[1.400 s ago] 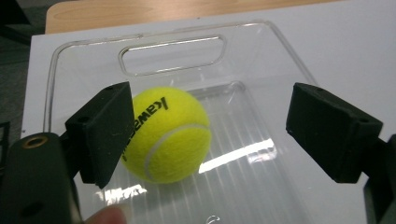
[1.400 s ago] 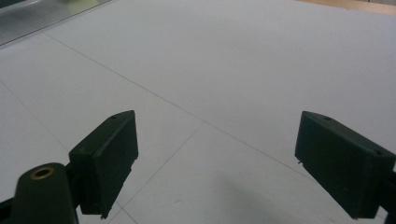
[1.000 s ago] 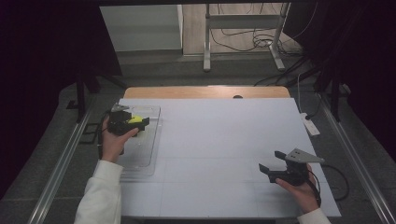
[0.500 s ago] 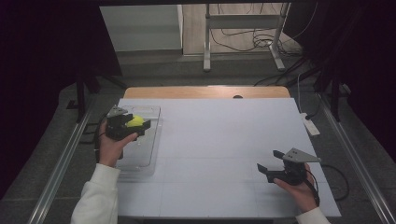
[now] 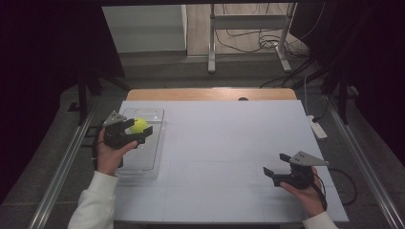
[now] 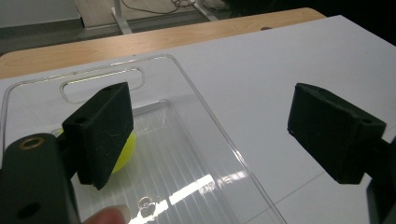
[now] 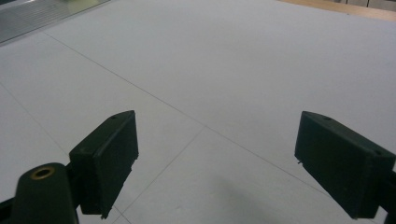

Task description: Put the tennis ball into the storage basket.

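A yellow ball (image 5: pixel 140 125) lies in the far end of a clear plastic tray (image 5: pixel 148 160) at the table's left side. My left gripper (image 5: pixel 142 125) hovers just over that end of the tray, held by a hand in a white sleeve. In the left gripper view its jaws stand wide apart, and the ball (image 6: pixel 122 154) peeks out behind the left jaw, resting on the tray (image 6: pixel 201 102), not between the pads. My right gripper (image 5: pixel 274 163) is at the front right over the white table (image 5: pixel 215 143), open with nothing in it; its own view (image 7: pixel 215 126) looks onto bare tabletop.
A wooden strip (image 5: pixel 210 94) runs along the table's far edge. A white power strip (image 5: pixel 317 129) lies off the right edge. Metal rails flank both sides, and a frame with cables stands on the floor beyond.
My left gripper has drawn back a little toward the person and risen slightly; the ball stays in the tray. The right gripper has not moved.
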The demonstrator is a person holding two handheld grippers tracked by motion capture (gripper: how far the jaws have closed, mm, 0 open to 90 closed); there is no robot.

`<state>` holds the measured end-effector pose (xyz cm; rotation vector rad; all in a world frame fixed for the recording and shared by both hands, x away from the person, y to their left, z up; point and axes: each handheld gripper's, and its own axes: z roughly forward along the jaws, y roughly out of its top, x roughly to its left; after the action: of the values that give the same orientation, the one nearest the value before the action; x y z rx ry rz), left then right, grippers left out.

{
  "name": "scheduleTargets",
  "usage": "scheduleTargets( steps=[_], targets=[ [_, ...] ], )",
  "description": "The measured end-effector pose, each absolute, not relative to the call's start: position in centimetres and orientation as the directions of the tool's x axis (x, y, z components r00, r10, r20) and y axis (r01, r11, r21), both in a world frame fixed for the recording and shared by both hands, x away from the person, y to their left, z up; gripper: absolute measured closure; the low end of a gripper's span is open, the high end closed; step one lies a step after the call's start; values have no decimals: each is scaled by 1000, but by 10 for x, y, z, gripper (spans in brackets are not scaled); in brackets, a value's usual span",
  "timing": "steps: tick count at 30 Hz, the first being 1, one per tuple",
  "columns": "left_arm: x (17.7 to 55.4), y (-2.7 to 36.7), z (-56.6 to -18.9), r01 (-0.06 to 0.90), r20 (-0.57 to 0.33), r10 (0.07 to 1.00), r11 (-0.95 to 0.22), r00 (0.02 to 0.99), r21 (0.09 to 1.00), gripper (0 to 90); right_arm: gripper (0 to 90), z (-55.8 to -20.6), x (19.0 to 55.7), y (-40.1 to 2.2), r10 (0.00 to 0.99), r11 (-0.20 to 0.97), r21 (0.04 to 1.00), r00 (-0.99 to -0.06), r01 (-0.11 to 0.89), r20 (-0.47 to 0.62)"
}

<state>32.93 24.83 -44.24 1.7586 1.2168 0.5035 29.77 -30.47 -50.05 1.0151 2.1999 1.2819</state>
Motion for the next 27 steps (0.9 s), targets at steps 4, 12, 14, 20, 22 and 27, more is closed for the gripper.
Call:
scheduleTargets(
  steps=[4, 12, 14, 20, 22, 27],
  targets=[
    [324, 244, -443, 511, -153, 881, -112, 448, 852, 151, 135, -500, 298, -305, 753, 316, 866, -658, 387, 19],
    [308, 239, -445, 500, -178, 859, -102, 480, 860, 151, 136, -500, 297, -306, 753, 309, 868, -658, 388, 26],
    [304, 237, -447, 500, -175, 856, -108, 486, 860, 151, 135, -500, 297, -306, 754, 310, 868, -657, 388, 24],
    [293, 235, -455, 498, -171, 848, -122, 501, 859, 150, 135, -499, 297, -306, 755, 307, 869, -655, 388, 25],
    [290, 234, -456, 495, -169, 847, -123, 504, 860, 150, 135, -499, 296, -307, 756, 305, 870, -654, 388, 26],
    [277, 233, -465, 492, -166, 836, -137, 523, 860, 150, 136, -499, 296, -307, 754, 302, 872, -656, 386, 29]
  ],
)
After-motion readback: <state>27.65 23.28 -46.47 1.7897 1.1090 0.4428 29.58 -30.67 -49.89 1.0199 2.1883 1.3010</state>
